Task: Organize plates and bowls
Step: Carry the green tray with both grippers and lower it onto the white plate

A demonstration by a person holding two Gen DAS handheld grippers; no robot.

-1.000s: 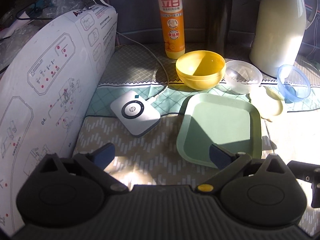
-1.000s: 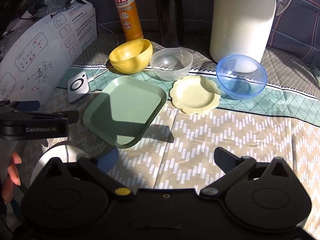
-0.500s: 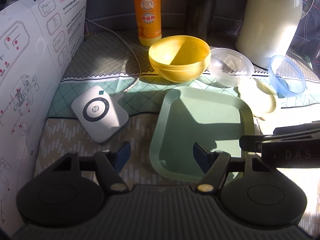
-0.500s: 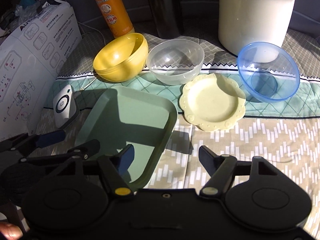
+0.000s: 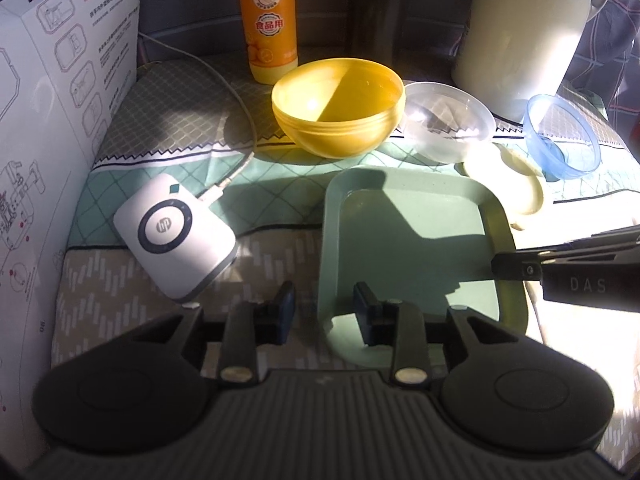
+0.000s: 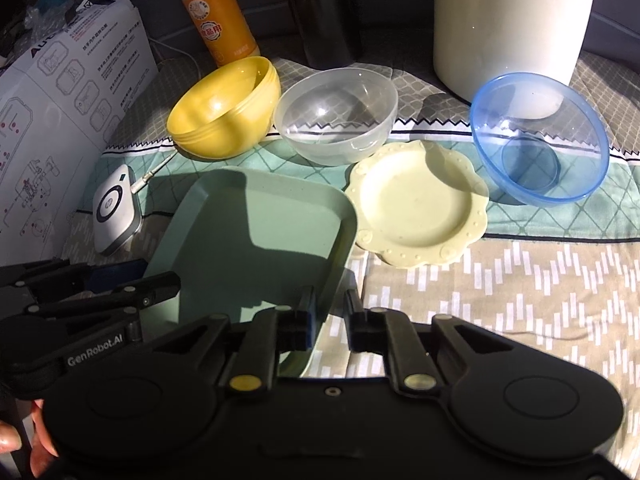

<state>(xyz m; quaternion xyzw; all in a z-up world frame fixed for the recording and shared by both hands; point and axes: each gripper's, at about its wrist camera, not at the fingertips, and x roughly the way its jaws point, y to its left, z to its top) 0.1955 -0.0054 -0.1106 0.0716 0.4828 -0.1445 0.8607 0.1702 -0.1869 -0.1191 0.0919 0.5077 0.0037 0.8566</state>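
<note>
1. The left tool (image 5: 323,312) has its fingers at a narrow gap straddling the near-left edge of the green square plate (image 5: 404,248) — one finger outside the rim, one over the plate's floor; whether the pads press the rim cannot be told.
2. The right tool (image 6: 329,312) stands the same way at the plate's (image 6: 256,216) near-right edge, its fingers narrowed to either side of the rim, with a gap visible beside the right finger.
3. Each tool shows in the other's view: the right tool reaches in over the plate's right rim in the left wrist view, and the left tool lies across the plate's near-left corner in the right wrist view.
4. The green plate lies flat on the patterned cloth (image 6: 520,280) covering the counter, half in shadow.
5. Just right of it sits a pale yellow scalloped plate (image 6: 416,204), its edge touching or nearly touching the green one.
6. Behind the plates runs a row of bowls — yellow bowl (image 6: 224,108), clear bowl (image 6: 336,116), blue bowl (image 6: 540,136).
7. Left of the green plate lies a white HP device (image 5: 174,238) with a cable (image 5: 236,120) plugged in.
8. At the back stand an orange detergent bottle (image 5: 268,20) and a cream jug (image 5: 520,32); a printed cardboard box (image 5: 52,120) stands at the left.
</note>
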